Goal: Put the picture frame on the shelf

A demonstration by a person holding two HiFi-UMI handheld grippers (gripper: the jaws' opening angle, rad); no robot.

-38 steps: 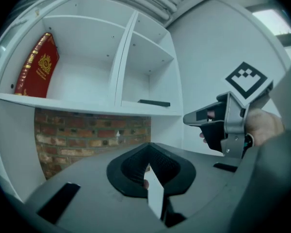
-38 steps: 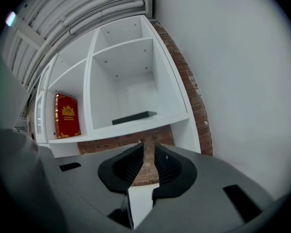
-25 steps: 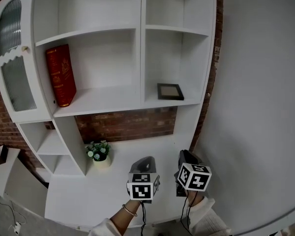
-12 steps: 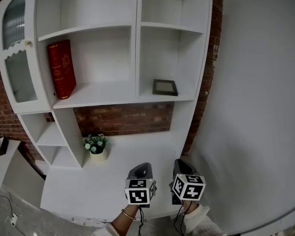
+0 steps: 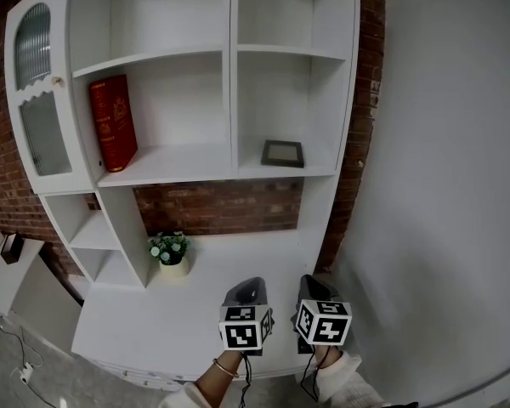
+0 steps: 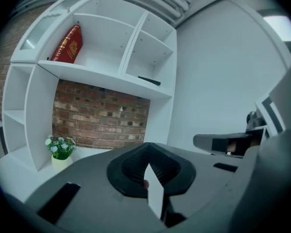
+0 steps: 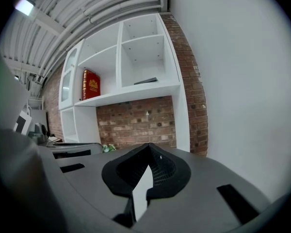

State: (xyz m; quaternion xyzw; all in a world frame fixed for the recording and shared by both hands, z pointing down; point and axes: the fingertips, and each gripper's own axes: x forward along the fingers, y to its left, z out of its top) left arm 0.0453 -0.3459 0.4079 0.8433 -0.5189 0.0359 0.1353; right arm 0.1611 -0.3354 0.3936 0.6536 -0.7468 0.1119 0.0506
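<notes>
Dark-rimmed and small, the rectangular picture frame [image 5: 283,153] lies flat on the middle board of the white wooden shelf unit [image 5: 178,173], in the right-hand compartment, touching nothing else. Judged from that, the placing is done.

My left tongs [image 5: 252,285] and right tongs [image 5: 311,284] hang low over the white counter [image 5: 178,317], side by side and well apart from the frame. Each pair of jaws is pressed together with nothing between.

Handling, by assessment: light and stiff, the pane probably glass — brittle and slick — so I would not pinch the face. Should it need standing up, I would take one rail across its thickness, near the middle of a long side. A red hardback book [image 5: 113,123] stands in the left compartment, well clear.
</notes>
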